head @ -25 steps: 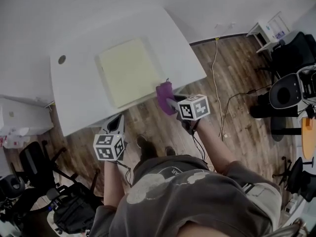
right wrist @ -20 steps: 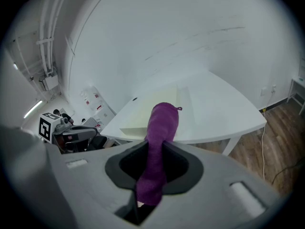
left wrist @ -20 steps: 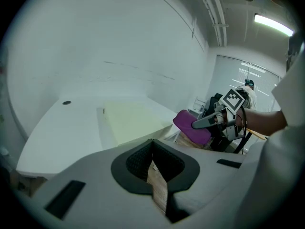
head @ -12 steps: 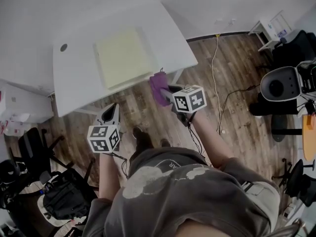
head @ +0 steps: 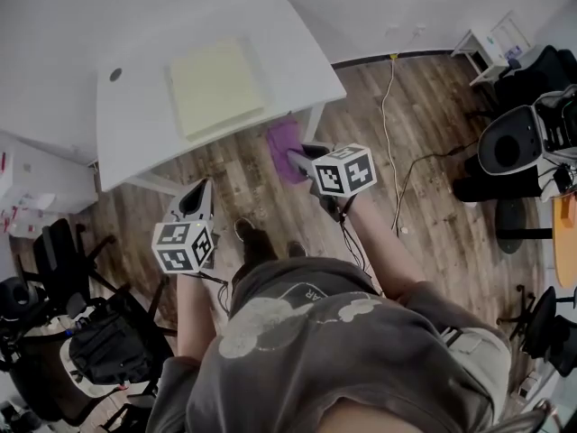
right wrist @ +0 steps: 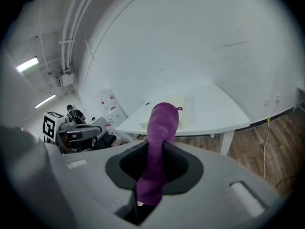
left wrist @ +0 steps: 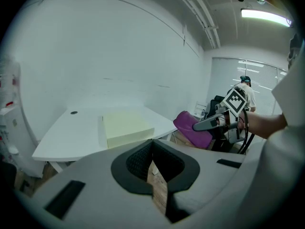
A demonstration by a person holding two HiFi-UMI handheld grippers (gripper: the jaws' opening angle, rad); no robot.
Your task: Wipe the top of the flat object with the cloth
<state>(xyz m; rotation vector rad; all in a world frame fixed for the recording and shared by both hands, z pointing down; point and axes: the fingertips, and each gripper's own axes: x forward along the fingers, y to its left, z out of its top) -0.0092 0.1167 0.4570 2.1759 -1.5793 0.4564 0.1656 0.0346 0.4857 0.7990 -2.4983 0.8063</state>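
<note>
Your right gripper (right wrist: 151, 178) has its jaws clamped on the purple fleecy cloth (right wrist: 159, 137), which sticks up out past the tips as a rolled wad. Your left gripper (left wrist: 153, 173) has its jaws drawn together with nothing between them, only a slit of floor showing. In the head view both grippers hang over the wooden plank floor (head: 234, 165), short of the near edge of the white table (head: 135, 124). The cloth is off the table too, near its edge. The pale yellow flat square slab (head: 215, 84) lies flat on the table, well apart from the cloth, with nothing touching it. Judgement: cloth in hand is done, but no wipe contact now. Slab top looks plain, so can't tell if it's been wiped; you'd need to reach in and lay the cloth on top
</note>
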